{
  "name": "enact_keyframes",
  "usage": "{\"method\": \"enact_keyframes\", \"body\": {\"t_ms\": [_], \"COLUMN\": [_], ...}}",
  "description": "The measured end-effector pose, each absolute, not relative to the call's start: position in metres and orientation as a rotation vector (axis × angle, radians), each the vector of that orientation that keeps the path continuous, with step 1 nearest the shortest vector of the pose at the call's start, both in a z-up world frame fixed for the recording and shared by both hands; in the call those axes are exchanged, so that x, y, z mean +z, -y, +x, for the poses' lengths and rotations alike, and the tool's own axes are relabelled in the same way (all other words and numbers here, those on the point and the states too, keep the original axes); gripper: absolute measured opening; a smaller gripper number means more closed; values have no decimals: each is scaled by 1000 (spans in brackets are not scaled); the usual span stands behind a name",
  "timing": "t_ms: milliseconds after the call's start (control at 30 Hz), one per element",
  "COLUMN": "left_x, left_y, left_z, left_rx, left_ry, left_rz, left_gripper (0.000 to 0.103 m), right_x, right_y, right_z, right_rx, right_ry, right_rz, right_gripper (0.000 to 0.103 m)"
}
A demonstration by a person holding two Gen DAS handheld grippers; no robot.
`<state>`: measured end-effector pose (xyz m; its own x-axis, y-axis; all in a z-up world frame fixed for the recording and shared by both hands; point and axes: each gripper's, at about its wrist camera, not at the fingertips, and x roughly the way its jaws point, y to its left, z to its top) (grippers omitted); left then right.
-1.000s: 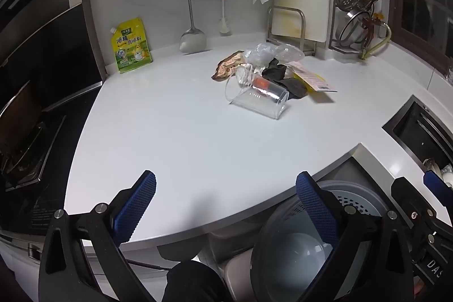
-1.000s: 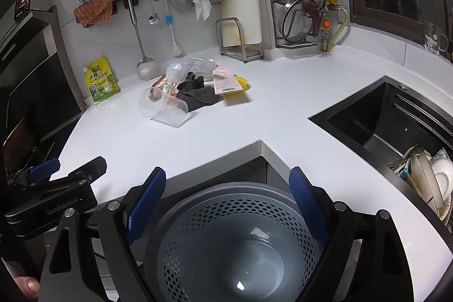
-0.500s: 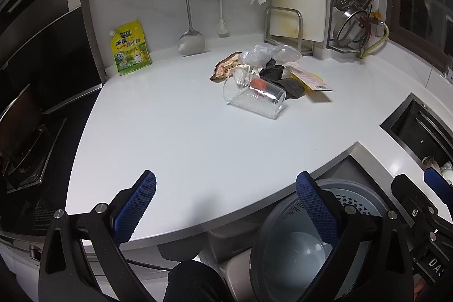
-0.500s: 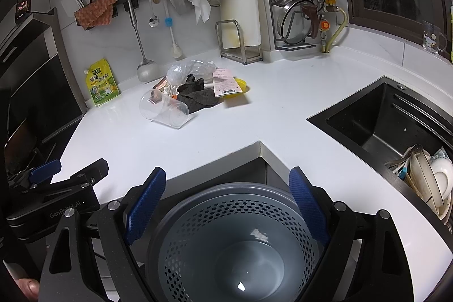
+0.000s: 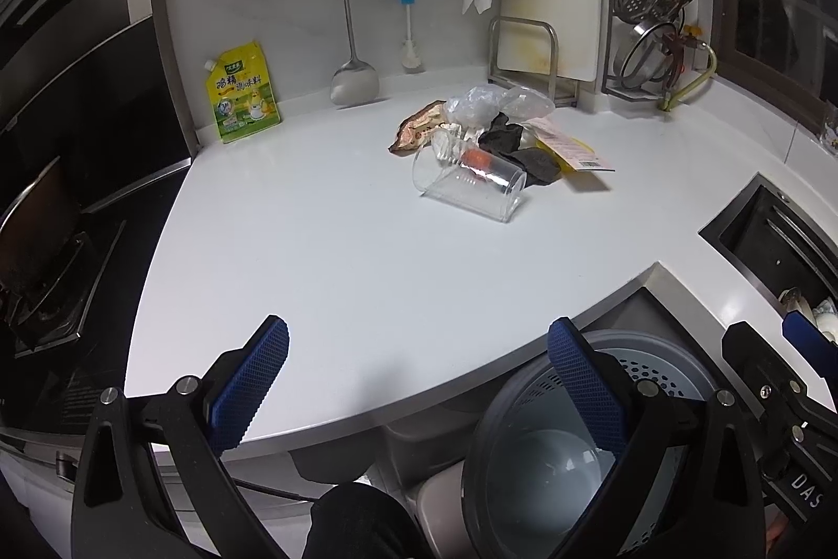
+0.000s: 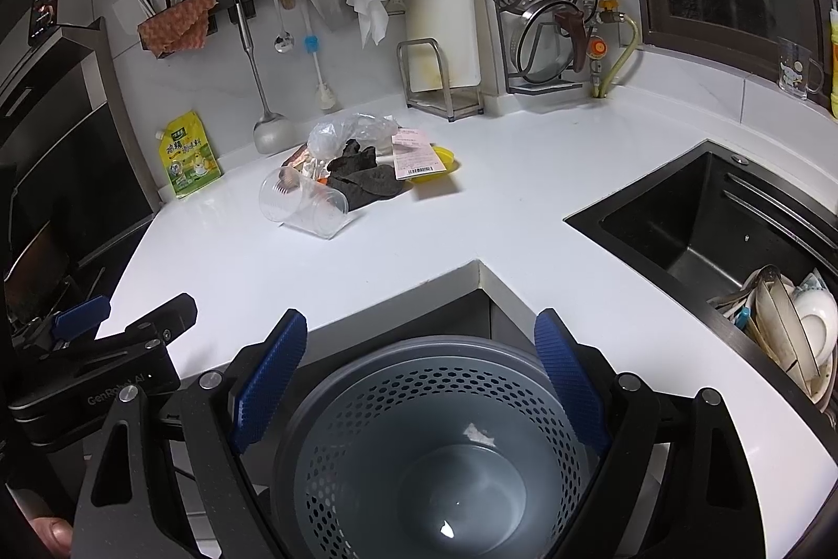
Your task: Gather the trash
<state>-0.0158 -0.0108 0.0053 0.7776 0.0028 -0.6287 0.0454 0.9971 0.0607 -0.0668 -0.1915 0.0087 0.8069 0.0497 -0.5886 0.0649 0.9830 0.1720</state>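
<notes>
Left tongs point(image 5: 419, 381): apart, empty, at the surface's point(image 5: 324, 255) near edge.
Right tongs point(image 6: 419, 370): apart, empty, over the bin point(image 6: 434, 454).
Trash point(image 5: 503, 140): heaped mid-surface, well apart from both.
Risk: I may nudge the tipped cup point(image 5: 469, 187); it could roll and scatter the wrappers.
Risk: the loose bag point(image 6: 348, 132) may slip my grip and miss the bin.

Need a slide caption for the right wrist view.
Open right gripper above grey perforated bin; trash pile beside tipped clear cup on white counter.
</notes>
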Motion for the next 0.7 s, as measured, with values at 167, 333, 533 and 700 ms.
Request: {"method": "enact_keyframes", "body": {"t_ms": [167, 333, 533, 700], "left_x": [6, 6, 7, 7], "left_y": [7, 6, 6, 6], "left_z": [-16, -16, -17, -17], "left_rx": [-27, -29, -30, -29], "left_ry": [-681, -680, -679, -680], "left_rz": [74, 74, 76, 75], "left_gripper": [97, 97, 97, 97], "right_x": [9, 9, 9, 8], "right_y": [191, 191, 192, 191], "right_z": [-67, -67, -68, -68], "right_rx": [-8, -7, -8, -8], "right_ry": [-633, -632, -632, -631], "right_rz": [189, 189, 188, 187], "right_gripper": [85, 85, 85, 85]}}
